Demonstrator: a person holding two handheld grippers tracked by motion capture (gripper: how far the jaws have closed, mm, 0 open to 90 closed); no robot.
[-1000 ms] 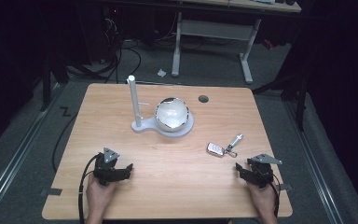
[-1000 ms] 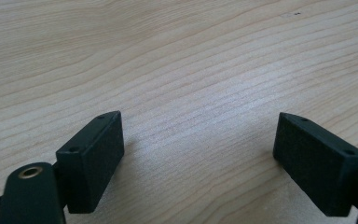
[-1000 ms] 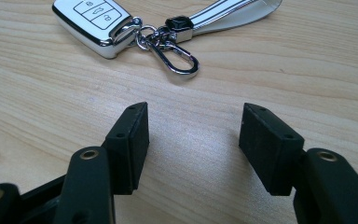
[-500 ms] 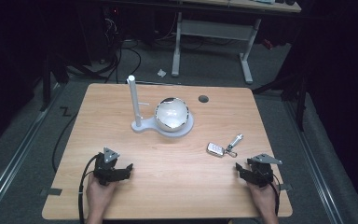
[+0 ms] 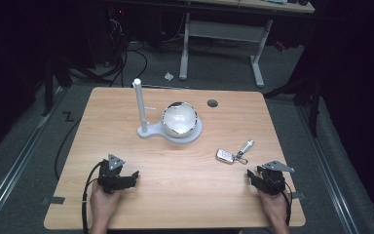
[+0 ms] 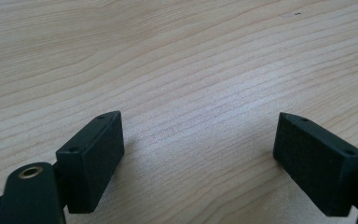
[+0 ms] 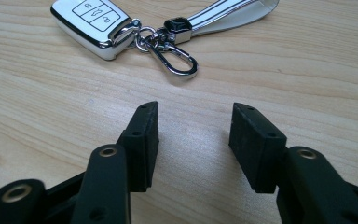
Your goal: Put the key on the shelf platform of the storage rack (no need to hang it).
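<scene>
A silver car key fob [image 5: 225, 155] [image 7: 93, 21] lies on the wooden table [image 5: 185, 161], joined by a ring and snap hook [image 7: 175, 58] to a white strap [image 5: 246, 146] [image 7: 228, 11]. My right gripper [image 5: 254, 178] [image 7: 193, 126] rests near the front right edge, just short of the hook, open with nothing between its jaws. Near the front left, my left gripper [image 5: 131, 176] [image 6: 198, 140] stands wide open over bare wood. A white stand [image 5: 175, 132] with an upright post [image 5: 139, 105] and a glossy sphere [image 5: 179, 118] sits at the middle back.
A round cable hole [image 5: 212, 103] is in the table's back right part. Beyond the table are a white desk frame [image 5: 224, 34] and cables on the grey floor. A person's hands hold both grippers at the front edge.
</scene>
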